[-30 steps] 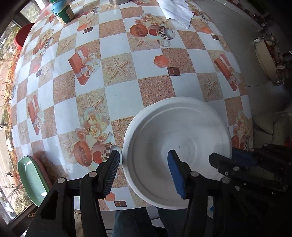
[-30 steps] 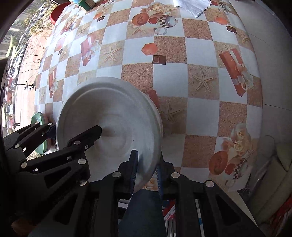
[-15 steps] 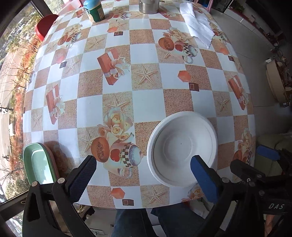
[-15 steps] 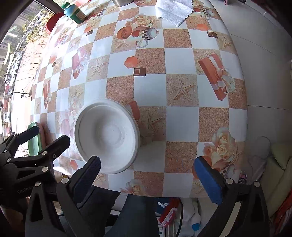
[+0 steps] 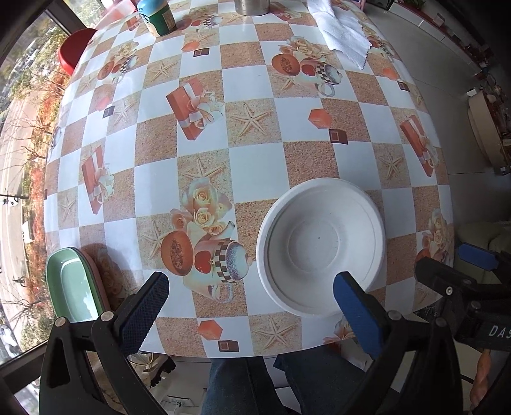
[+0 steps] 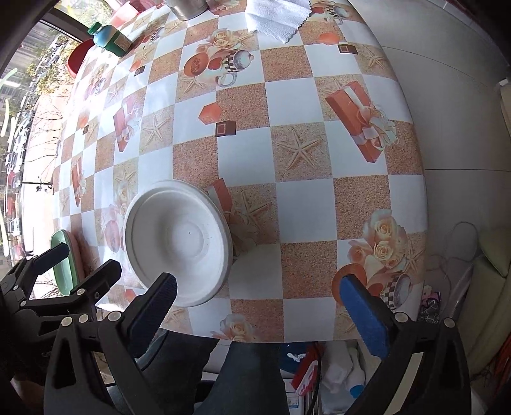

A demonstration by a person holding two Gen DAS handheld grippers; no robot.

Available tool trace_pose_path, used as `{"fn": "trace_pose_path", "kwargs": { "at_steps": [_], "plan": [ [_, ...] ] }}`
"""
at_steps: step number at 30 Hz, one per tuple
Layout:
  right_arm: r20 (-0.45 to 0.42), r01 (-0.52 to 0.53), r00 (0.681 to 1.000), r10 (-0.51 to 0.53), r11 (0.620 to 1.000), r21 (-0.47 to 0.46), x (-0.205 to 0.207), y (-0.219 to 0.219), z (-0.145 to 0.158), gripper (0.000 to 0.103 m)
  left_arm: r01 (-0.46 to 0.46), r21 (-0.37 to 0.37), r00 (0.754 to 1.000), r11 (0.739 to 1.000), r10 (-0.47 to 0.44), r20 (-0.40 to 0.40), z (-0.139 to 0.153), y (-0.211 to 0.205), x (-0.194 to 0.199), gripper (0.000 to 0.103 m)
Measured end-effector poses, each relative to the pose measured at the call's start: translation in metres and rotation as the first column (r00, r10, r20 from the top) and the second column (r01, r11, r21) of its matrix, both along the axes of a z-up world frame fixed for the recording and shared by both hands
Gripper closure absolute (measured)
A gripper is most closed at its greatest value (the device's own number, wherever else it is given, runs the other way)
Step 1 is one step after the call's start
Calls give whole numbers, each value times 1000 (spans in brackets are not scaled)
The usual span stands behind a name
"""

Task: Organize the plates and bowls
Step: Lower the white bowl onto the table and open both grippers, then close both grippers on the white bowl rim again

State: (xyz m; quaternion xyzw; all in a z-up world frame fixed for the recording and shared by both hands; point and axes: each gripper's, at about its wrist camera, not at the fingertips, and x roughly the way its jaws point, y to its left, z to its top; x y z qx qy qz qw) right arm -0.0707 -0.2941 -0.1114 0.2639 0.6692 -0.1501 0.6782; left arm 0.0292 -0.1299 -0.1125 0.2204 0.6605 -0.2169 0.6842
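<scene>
The white bowl (image 5: 321, 245) sits upright on the checked tablecloth (image 5: 255, 166), lower right of centre in my left view and lower left of centre in my right view (image 6: 177, 242). It is matte white, with a stepped rim, a raised ring around a flat centre, and one dark speck near the middle. At the far left table edge lies a green dish (image 5: 72, 284) stacked on a pink one. My left gripper (image 5: 250, 298) stands fully spread and grips nothing; its right pad overlaps the bowl's near rim in frame. My right gripper (image 6: 258, 300) is likewise wide apart and empty, bowl beside its left pad. Legible writing: "DA" on the other gripper's body, lower right of the left view. The label on the green bottle (image 5: 158, 16), upper left, is unreadable.
</scene>
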Motion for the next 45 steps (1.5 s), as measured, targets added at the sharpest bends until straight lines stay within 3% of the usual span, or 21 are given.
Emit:
{"fn": "trace_pose_path", "kwargs": {
  "at_steps": [11,27,45],
  "plan": [
    [-46,-12,999,12,1000,-15,-4,1,-10,0,-84,-36,996,996,84,7,-8,17,1,0],
    [-145,-112,984,105,993,-38,16,16,-45,0,-175,-29,984,984,174,-30,-50,27,19,0],
    [-218,-146,967,134,988,-40,48,13,-83,0,-171,34,982,985,173,-73,-86,17,39,0]
  ]
}}
